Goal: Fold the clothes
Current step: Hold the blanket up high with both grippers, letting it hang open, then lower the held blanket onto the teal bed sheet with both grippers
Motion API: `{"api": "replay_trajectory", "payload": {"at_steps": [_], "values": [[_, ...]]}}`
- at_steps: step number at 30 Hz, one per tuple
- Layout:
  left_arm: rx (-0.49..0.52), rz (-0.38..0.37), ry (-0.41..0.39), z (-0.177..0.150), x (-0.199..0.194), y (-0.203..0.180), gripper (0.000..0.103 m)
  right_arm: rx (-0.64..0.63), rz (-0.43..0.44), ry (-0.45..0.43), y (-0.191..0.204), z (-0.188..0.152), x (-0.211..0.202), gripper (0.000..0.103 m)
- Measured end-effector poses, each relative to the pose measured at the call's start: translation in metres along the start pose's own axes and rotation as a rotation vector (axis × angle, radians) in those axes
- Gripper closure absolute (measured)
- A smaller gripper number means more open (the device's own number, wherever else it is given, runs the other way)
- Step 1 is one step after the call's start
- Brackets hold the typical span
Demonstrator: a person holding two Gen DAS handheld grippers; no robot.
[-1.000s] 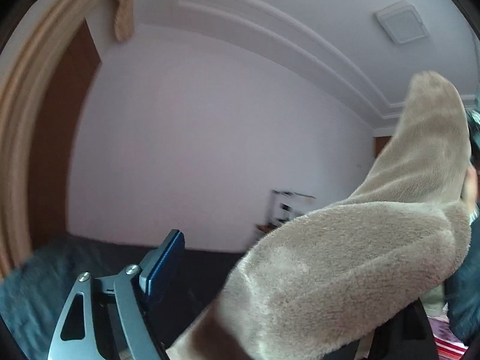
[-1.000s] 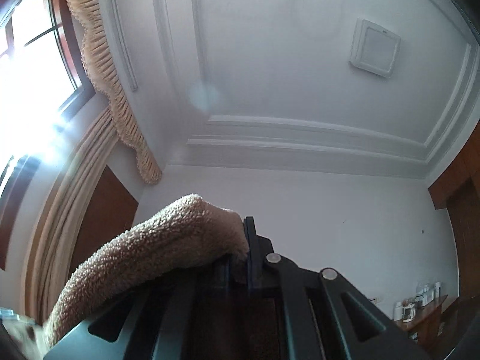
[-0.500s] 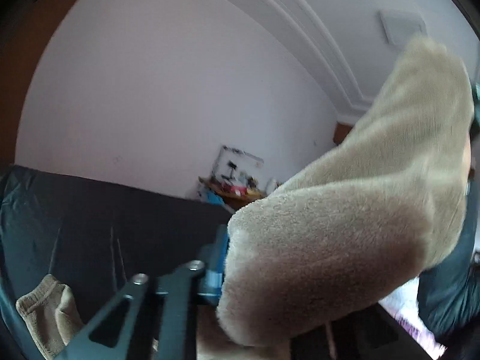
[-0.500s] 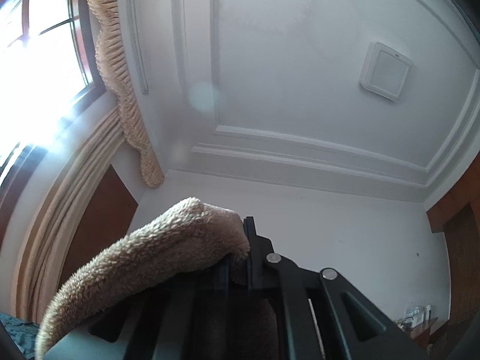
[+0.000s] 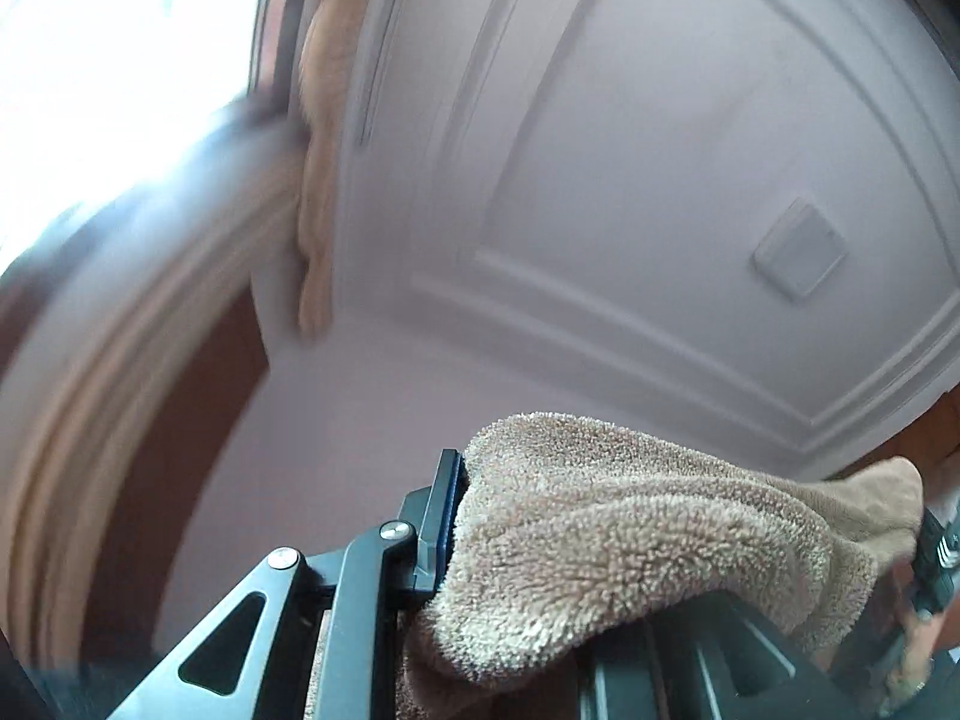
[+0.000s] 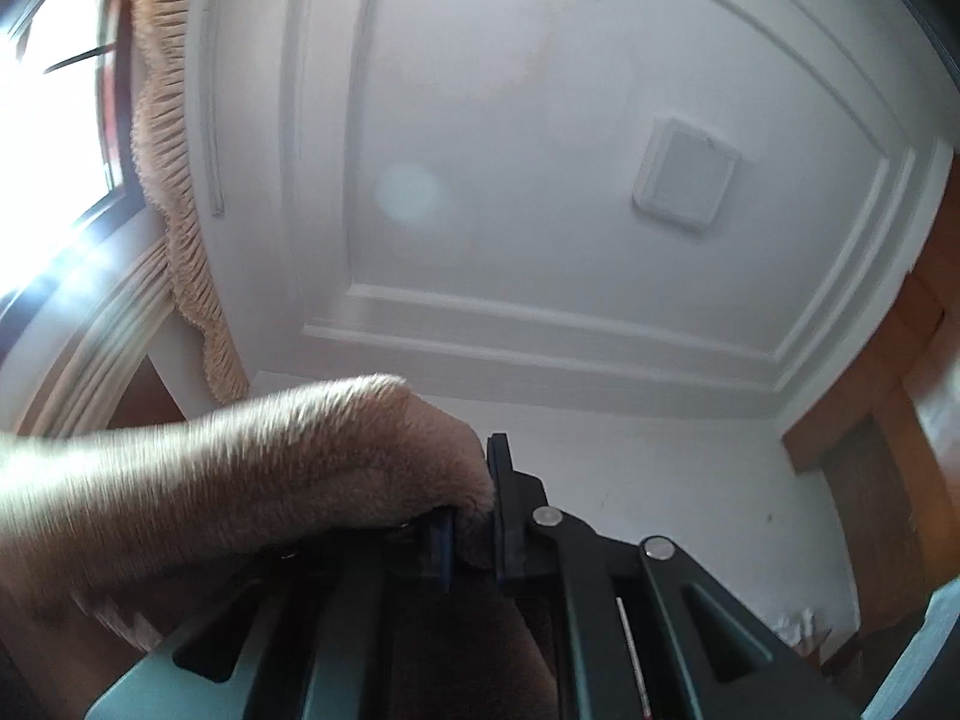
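Observation:
A beige fleece garment hangs between my two grippers, both raised and pointing up toward the ceiling. In the left wrist view my left gripper is shut on one fluffy edge; only its left finger shows, because the cloth covers the other. The fleece runs off to the right, where part of the other gripper and a person's hand appear at the frame edge. In the right wrist view my right gripper is shut on another edge of the fleece, which trails away to the left.
Overhead is a white moulded ceiling with a square light panel. A bright window with a tan fringed valance lies to the left. Brown wooden door framing stands at the right.
My left gripper went from open beside the fleece to shut on it, then swung up from the dark bed surface toward the ceiling. My right gripper kept its hold and shifted slightly.

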State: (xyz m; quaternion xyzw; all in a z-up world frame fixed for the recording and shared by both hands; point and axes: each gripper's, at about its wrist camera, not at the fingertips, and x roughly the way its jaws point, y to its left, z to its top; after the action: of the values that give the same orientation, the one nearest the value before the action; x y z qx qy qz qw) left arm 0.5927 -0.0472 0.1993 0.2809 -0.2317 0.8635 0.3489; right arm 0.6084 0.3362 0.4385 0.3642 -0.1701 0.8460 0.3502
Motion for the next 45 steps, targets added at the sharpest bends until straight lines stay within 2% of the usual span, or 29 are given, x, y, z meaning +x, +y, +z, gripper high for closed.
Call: {"api": "replay_trajectory", "payload": {"at_steps": [3, 4, 6, 11, 15, 18, 23, 28, 34, 40, 45], "values": [[0.061, 0.023, -0.077, 0.022, -0.020, -0.008, 0.086, -0.026, -0.003, -0.055, 0.004, 0.014, -0.011, 0.089], [0.076, 0.028, -0.088, 0.027, -0.025, -0.009, 0.086, -0.032, -0.004, -0.071, 0.005, 0.019, -0.015, 0.085], [0.092, 0.035, -0.081, 0.037, -0.041, -0.008, 0.086, -0.045, -0.008, -0.099, 0.007, 0.027, -0.023, 0.080], [0.202, 0.100, -0.052, 0.025, -0.038, -0.007, 0.086, -0.062, 0.006, -0.106, 0.013, 0.031, -0.034, 0.079], [0.205, 0.088, 0.028, 0.027, 0.042, 0.026, 0.086, -0.093, -0.004, -0.069, 0.019, 0.014, -0.035, 0.079], [0.221, 0.086, 0.078, 0.020, 0.065, 0.033, 0.086, -0.100, -0.010, -0.024, 0.018, -0.002, -0.028, 0.079], [0.299, 0.085, 0.088, 0.006, 0.095, 0.029, 0.086, -0.122, -0.030, 0.045, 0.020, -0.030, -0.008, 0.079], [0.316, 0.087, 0.172, -0.035, 0.121, 0.027, 0.085, -0.089, -0.021, 0.159, 0.017, -0.069, 0.029, 0.078], [0.341, 0.153, 0.300, -0.094, 0.182, 0.046, 0.085, -0.084, 0.001, 0.298, 0.028, -0.131, 0.080, 0.078], [0.323, 0.217, 0.537, -0.182, 0.252, 0.091, 0.085, -0.070, 0.052, 0.478, 0.050, -0.219, 0.131, 0.078], [0.303, 0.261, 0.732, -0.270, 0.295, 0.131, 0.085, -0.068, 0.096, 0.673, 0.073, -0.318, 0.164, 0.078]]}}
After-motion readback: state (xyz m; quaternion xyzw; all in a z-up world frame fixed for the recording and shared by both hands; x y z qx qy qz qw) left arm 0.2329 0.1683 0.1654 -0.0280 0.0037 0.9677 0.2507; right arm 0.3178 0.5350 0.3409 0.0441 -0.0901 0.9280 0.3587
